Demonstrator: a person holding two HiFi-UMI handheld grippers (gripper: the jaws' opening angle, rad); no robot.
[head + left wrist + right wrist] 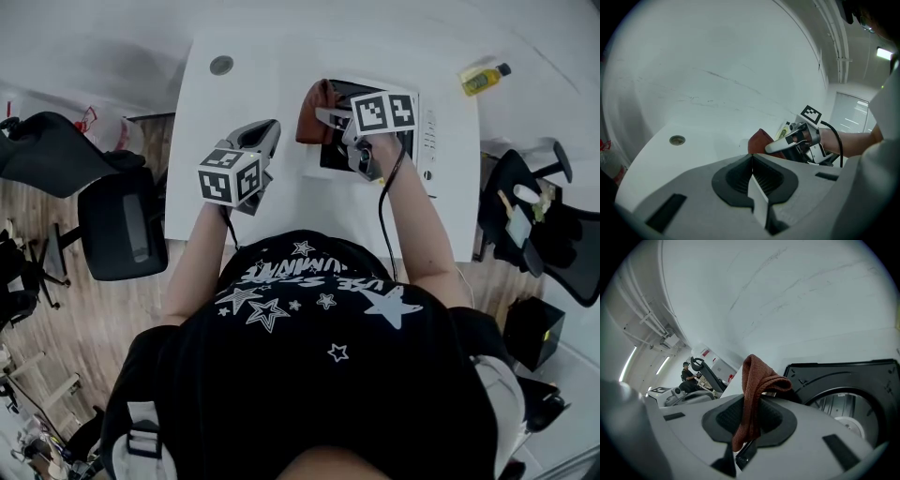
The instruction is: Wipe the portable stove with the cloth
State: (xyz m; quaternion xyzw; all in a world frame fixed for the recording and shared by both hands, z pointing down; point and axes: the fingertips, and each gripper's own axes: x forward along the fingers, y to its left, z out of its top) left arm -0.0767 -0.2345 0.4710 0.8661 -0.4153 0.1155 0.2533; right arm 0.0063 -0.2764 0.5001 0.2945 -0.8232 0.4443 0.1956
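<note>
While standing at the near edge of the white desk [281,84], reaching both forearms forward with elbows bent. On the right half of that desk, a black-topped portable stove [424,131], its round burner well plain in the right gripper view.

Farther out, the right forearm [412,225], with the hand [380,150] wrapped round the handle and the wrist above the near part of the stove. Drawn in shorter and angled toward the far right, the left forearm [202,253], with the left gripper [265,133] above bare desk, left of the stove and apart from it. Tongs there pressed together, nothing between them.

Pointing left past the stove's far left corner, the right gripper [326,116], its tongs pinching a rust-brown cloth [313,111]. Bunched and folded over the pads, with one end draped down between them and the rest raised beside the stove's left edge. Cannot tell whether touching the stove top.

Just past the desk's far right corner, a small clear bottle [485,79], lying tilted, holding yellow liquid, dark cap on. Cannot tell what lies under it. Far left on the desk, a round grey grommet [221,65].
</note>
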